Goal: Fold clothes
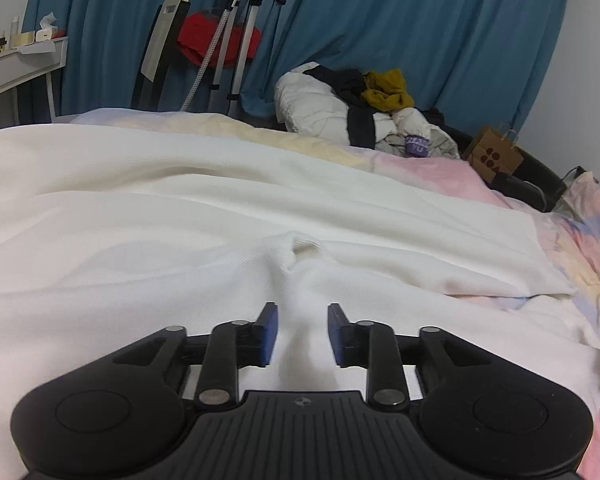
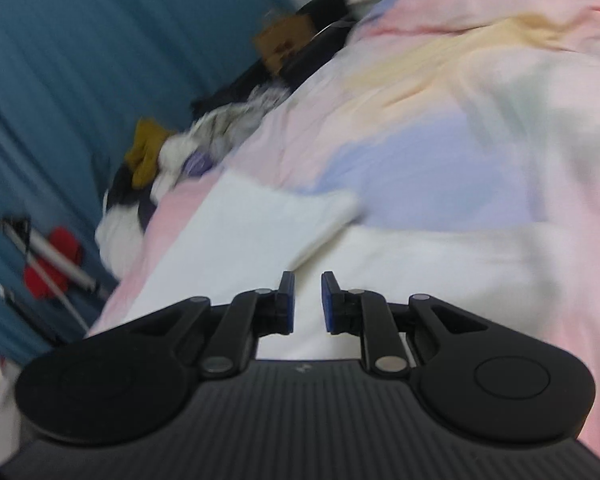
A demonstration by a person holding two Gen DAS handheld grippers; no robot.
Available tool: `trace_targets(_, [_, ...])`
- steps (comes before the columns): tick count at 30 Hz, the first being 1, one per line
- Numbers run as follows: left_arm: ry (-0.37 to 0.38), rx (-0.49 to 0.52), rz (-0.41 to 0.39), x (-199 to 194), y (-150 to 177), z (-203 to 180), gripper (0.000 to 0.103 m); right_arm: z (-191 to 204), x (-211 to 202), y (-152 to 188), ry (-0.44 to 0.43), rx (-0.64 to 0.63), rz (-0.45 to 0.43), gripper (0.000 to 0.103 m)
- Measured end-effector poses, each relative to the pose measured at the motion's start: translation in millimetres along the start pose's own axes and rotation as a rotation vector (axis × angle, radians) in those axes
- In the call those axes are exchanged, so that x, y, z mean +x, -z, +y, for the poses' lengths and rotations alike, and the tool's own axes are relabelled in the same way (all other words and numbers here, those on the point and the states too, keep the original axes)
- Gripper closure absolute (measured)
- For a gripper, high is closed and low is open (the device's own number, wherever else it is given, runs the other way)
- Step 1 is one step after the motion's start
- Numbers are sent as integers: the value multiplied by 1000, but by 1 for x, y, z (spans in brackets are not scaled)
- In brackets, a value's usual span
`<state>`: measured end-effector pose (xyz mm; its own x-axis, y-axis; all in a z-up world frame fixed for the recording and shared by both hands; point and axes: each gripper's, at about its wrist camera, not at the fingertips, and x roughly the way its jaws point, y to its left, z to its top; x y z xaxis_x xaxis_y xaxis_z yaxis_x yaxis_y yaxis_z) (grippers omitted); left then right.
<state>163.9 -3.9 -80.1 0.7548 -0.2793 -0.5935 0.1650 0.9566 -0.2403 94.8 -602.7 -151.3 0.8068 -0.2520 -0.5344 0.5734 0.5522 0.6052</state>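
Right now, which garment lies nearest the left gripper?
The white garment, spread directly beneath the left gripper; the mustard one sits on the far pile.

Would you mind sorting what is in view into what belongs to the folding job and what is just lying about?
Part of the job:
white garment
left gripper
right gripper

Lying about:
pastel bedcover
clothes pile
brown paper bag
red fabric
blue curtain

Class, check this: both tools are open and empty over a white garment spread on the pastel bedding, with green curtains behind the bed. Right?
Not quite. The curtains are blue, as the left wrist view shows. The rest holds: left tool and right tool are open and empty over the white garment on the pastel bedding.
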Motion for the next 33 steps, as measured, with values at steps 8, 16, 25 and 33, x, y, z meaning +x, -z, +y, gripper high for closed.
trace_targets(8, [-91,-66,-15,-54,9,1,36,-77,-19,-20,138,309,-44,38])
trace_targets(16, [-208,-305,-80,-144,7,59,15,-113,3,-13,132,378,34,42])
trace_targets(25, [-202,-529,-131,-186,24,125,9,-99,22,-22,66,222,73,90])
trace_targets(33, [-126,-716,-208,-197,41,148,9,-67,-15,-40,-10,147,-158,97])
